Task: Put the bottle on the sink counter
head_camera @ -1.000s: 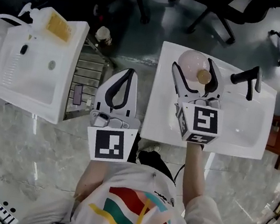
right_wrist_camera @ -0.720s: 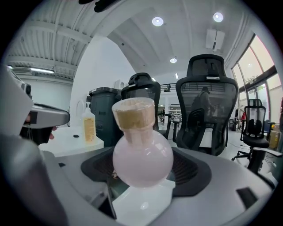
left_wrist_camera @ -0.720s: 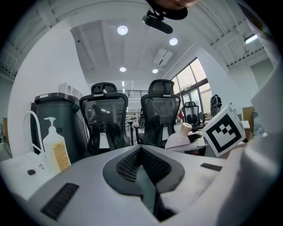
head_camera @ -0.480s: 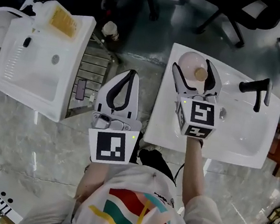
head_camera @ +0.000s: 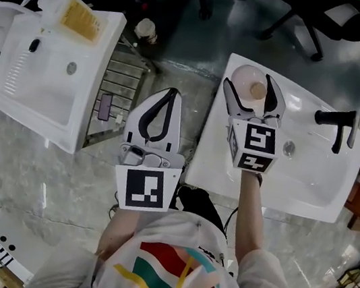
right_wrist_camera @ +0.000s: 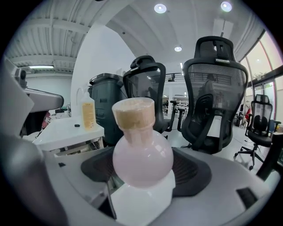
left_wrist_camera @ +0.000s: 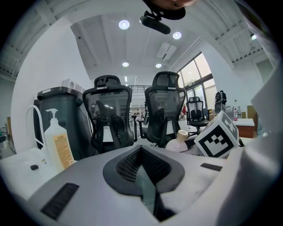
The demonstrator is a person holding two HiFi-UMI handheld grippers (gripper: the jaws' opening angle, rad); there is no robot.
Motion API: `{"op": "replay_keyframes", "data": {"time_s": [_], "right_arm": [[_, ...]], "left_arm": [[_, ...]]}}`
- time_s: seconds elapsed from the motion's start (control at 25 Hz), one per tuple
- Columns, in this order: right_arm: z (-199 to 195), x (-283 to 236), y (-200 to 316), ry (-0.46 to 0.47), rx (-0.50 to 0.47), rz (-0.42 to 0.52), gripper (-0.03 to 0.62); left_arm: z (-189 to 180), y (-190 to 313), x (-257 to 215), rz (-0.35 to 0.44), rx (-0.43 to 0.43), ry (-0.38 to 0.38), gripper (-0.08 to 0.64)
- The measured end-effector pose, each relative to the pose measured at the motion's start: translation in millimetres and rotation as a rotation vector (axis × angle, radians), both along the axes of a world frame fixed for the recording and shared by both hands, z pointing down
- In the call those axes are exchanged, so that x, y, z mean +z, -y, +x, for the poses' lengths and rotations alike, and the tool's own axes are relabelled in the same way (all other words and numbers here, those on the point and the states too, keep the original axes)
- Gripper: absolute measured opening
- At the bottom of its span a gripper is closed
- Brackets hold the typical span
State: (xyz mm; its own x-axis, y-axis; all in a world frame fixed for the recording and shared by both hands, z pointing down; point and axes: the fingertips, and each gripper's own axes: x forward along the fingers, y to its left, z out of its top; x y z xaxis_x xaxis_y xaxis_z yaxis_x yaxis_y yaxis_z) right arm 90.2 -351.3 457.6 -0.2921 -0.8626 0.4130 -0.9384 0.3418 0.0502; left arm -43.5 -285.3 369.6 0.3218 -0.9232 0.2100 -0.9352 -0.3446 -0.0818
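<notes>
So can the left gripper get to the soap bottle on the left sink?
Probably yes. The left gripper hangs beside the left sink, with nothing between it and the soap bottle, but its jaws are shut and must open first.

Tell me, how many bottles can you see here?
2. A pink bottle sits between the jaws of the right claw, at the right sink's far left corner. A yellow-labelled pump bottle stands on the left sink's far edge. Others may be hidden.
</notes>
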Motion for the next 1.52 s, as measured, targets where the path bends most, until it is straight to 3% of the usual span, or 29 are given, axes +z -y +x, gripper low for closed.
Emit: {"op": "replay_keyframes", "data": {"time_s": [0.76, 1.16, 1.52], "right_arm": [[8, 67, 21, -0.076, -0.014, -0.096, 0.379], [15, 88, 25, -0.032, 0.016, -0.157, 0.379], [22, 100, 28, -0.012, 0.035, -0.193, 0.379]], "left_arm": [[-12, 2, 41, -0.089, -0.025, 0.033, 0.017], [-10, 0, 49, -0.101, -0.001, 0.065, 0.017], [-20, 2, 50, -0.100, -0.032, 0.069, 0.017]]}}
